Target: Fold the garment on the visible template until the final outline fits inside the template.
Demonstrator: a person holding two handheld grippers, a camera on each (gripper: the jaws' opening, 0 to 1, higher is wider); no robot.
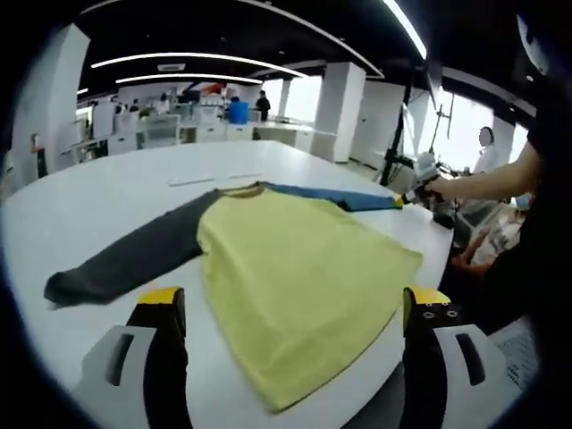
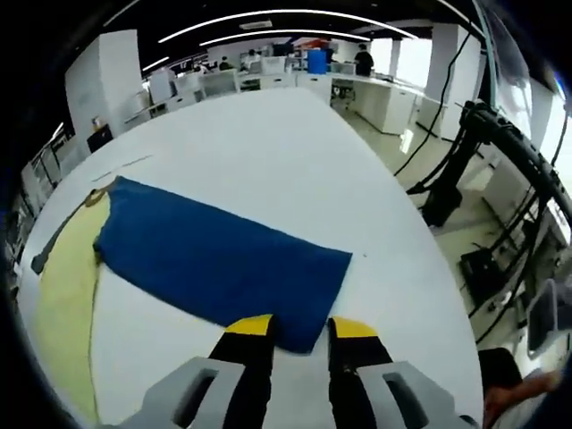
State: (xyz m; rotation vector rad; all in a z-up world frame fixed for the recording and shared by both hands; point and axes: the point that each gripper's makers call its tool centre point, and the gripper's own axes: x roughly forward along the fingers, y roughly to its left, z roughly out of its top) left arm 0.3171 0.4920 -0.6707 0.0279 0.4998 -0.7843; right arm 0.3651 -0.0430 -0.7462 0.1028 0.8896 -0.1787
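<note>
A long-sleeved shirt lies flat on the white table. It has a yellow body, a dark grey sleeve stretched to the left and a blue sleeve stretched to the right. My left gripper hovers over the near hem, jaws wide open on either side of the body and holding nothing. My right gripper, held by a person's arm, is at the blue sleeve's end. In the right gripper view the blue sleeve lies spread out, its cuff corner between the slightly parted jaws of my right gripper. The yellow body shows at the left.
Thin pale tape marks lie on the table beyond the collar. The table edge drops off to the right onto a floor with black cables and a stand. A person stands at the far right. Office desks fill the background.
</note>
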